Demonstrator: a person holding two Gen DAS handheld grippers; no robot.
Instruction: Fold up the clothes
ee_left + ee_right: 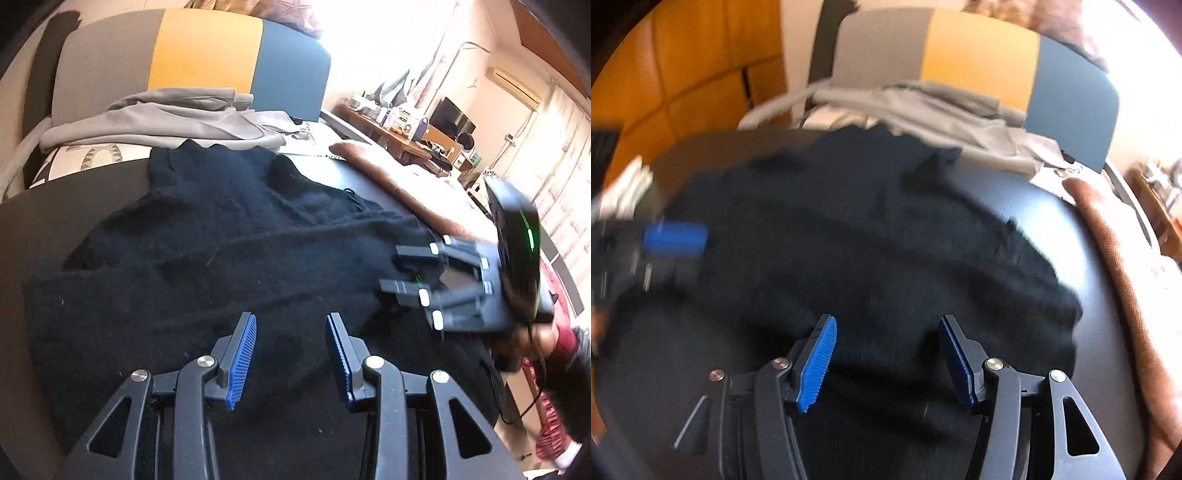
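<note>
i've got the left gripper (290, 356) and right gripper (886, 360) both spread wide w/ nothing pinched, black sweater (221, 236) lying flat on the dark worktop (1027, 206) right under and ahead of both.

Left gripper (290, 356) open above black garment (221, 251); right gripper (400, 271) alongside.
</note>
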